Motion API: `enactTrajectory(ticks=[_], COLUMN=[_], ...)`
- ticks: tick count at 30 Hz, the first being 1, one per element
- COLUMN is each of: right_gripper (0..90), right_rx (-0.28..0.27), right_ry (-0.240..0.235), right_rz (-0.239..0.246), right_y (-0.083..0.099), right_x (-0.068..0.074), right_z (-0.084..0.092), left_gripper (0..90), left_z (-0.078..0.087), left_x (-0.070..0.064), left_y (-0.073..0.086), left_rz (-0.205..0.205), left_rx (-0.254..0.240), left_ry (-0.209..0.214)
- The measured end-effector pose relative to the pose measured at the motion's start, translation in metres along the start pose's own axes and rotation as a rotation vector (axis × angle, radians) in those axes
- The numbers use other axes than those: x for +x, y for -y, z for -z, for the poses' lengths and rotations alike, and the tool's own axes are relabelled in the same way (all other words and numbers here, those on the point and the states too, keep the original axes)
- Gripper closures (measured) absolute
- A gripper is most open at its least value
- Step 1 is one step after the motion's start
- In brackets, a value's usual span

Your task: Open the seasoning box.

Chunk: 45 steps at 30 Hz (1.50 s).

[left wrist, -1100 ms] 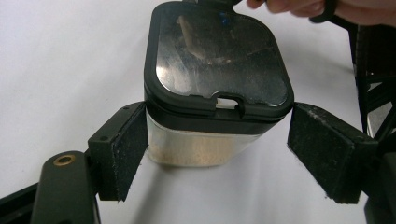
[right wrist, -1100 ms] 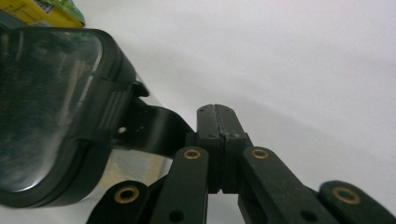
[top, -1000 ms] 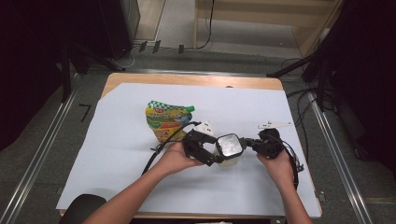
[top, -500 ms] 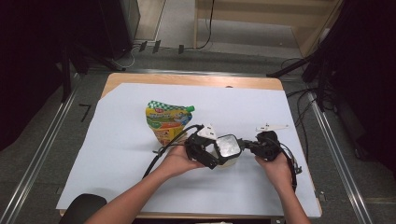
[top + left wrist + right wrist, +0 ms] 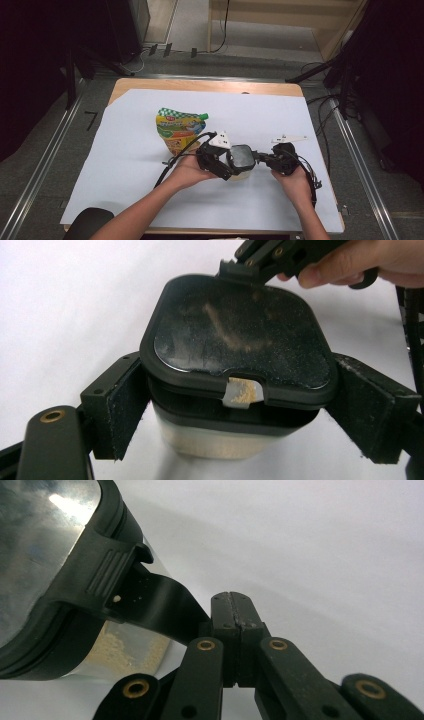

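The left claw clamps the container; the right claw, pinched shut on its lid latch, has yet to free it.

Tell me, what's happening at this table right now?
A person is working with a hand-held gripper in each hand. The left gripper clamps a small container by its sides. The right gripper, jaws shut, sits at the edge of its dark lid, which is slightly lifted. A green and yellow pouch lies untouched behind.

A wooden table under white sheet stands on grey floor, dark surroundings.
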State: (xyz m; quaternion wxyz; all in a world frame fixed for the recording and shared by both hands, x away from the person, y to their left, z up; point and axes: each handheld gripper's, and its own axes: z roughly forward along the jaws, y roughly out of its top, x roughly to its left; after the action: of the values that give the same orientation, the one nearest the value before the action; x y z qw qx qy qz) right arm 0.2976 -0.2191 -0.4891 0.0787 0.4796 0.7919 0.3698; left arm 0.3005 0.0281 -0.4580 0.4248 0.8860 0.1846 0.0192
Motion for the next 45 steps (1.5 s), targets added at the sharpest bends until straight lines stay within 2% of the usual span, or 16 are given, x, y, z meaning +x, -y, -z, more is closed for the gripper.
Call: enactTrajectory(ticks=[8, 23, 24, 25, 26, 27, 29, 31, 32, 36, 38, 44, 45], right_gripper=[90.0, 90.0, 90.0, 90.0, 90.0, 90.0, 90.0, 90.0, 90.0, 90.0, 90.0, 90.0, 90.0], right_rx=[0.001, 0.004, 0.003, 0.002, 0.002, 0.002, 0.002, 0.002, 0.0, -0.002, -0.005, -0.01, -0.01], right_ry=[-0.002, -0.007, -0.007, -0.006, -0.006, -0.013, -0.021, -0.005, -0.006, -0.011, -0.01, -0.015, -0.015], right_rz=[0.011, 0.004, 0.004, 0.003, 0.003, 0.003, 0.018, 0.034, 0.034, 0.026, 0.025, 0.025, 0.026], right_y=[0.0, 0.002, 0.002, 0.002, 0.002, 0.002, 0.002, 0.002, 0.002, 0.002, 0.002, 0.003, 0.003], right_x=[0.003, 0.005, 0.005, 0.005, 0.005, 0.006, 0.008, 0.011, 0.011, 0.012, 0.012, 0.013, 0.013], right_z=[0.0, 0.002, 0.002, 0.002, 0.002, 0.002, 0.002, 0.002, 0.002, 0.003, 0.004, 0.006, 0.007], left_gripper=[16.0, 16.5, 16.4, 16.6, 33.2, 48.1, 44.4, 43.2, 44.3, 49.8, 51.2, 56.9, 58.0], left_z=[0.003, 0.005, 0.005, 0.007, 0.007, 0.013, 0.013, 0.012, 0.012, 0.013, 0.013, 0.012, 0.01], left_x=[-0.004, -0.006, -0.006, -0.006, -0.006, -0.003, -0.003, -0.007, -0.009, -0.012, -0.015, -0.018, -0.018], left_y=[-0.004, -0.009, -0.01, -0.011, -0.011, -0.013, -0.016, -0.02, -0.02, -0.024, -0.029, -0.037, -0.039], left_rz=[-0.015, -0.035, -0.031, -0.029, -0.029, 0.055, 0.064, 0.004, -0.002, -0.009, -0.023, -0.032, -0.027], left_rx=[-0.019, -0.014, -0.02, -0.031, -0.031, -0.105, -0.111, -0.072, -0.064, -0.035, -0.002, 0.0, -0.002], left_ry=[0.001, -0.013, -0.012, 0.012, 0.012, 0.12, 0.12, 0.104, 0.099, 0.089, 0.078, 0.093, 0.108])
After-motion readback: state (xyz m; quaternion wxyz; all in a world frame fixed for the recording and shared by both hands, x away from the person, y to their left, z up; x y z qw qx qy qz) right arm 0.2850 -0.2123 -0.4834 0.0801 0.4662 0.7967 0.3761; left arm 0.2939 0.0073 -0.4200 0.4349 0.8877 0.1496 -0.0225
